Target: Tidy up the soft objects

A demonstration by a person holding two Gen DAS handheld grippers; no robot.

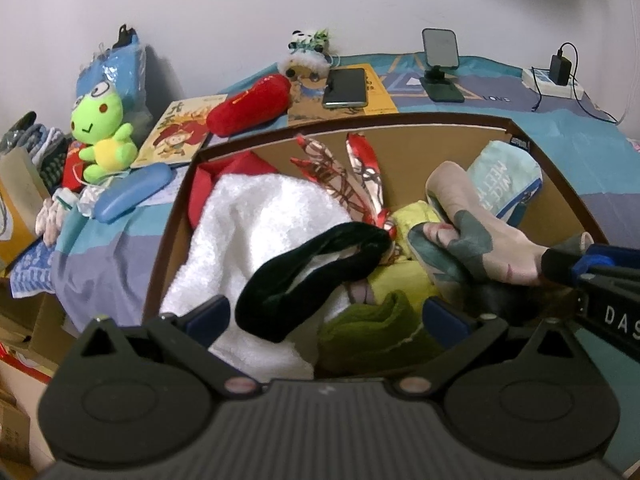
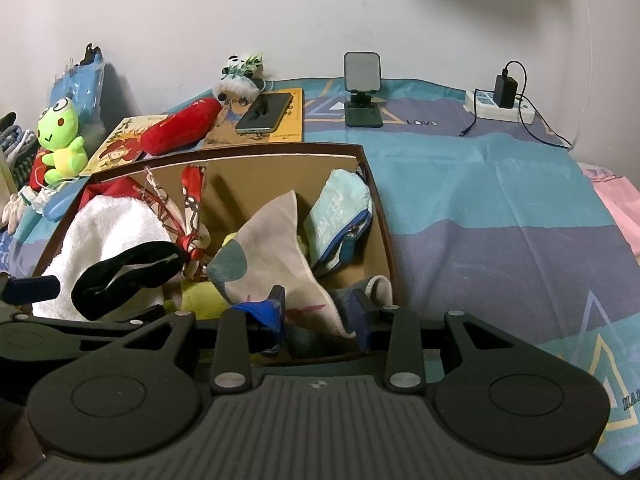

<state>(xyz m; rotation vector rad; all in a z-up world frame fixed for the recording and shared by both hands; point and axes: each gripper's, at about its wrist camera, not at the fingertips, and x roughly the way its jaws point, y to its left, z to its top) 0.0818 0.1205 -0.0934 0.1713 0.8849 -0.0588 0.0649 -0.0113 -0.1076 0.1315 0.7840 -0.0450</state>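
Two wrist views over a bed against a pale wall. Your left claw (image 1: 326, 312) stands wide over the cardboard box (image 1: 400, 120), nothing pressed between its pads; a black band (image 1: 304, 272) lies beneath it on the white towel (image 1: 256, 220). Your right claw (image 2: 318, 306) is narrowed on the near edge of the patterned cloth (image 2: 276, 248), which drapes into the box (image 2: 248, 152) beside the pale blue pouch (image 2: 336, 212) at its 2 o'clock. A red-and-white scarf (image 1: 352, 184) and green cloth (image 1: 372, 320) also lie inside.

The bed carries a sheet (image 2: 480, 184) banded in teal and purple. Beyond the box, at 12 o'clock, a phone (image 2: 266, 114) rests on a yellow book (image 2: 294, 120); a stand (image 2: 362, 92) is at 1 o'clock and a power strip (image 2: 500, 110) with a charger at 2 o'clock, near the wall (image 2: 320, 8). At 10 o'clock sit a red plush (image 1: 250, 104) and a frog toy (image 1: 102, 132); a panda toy (image 1: 308, 50) is against the wall.
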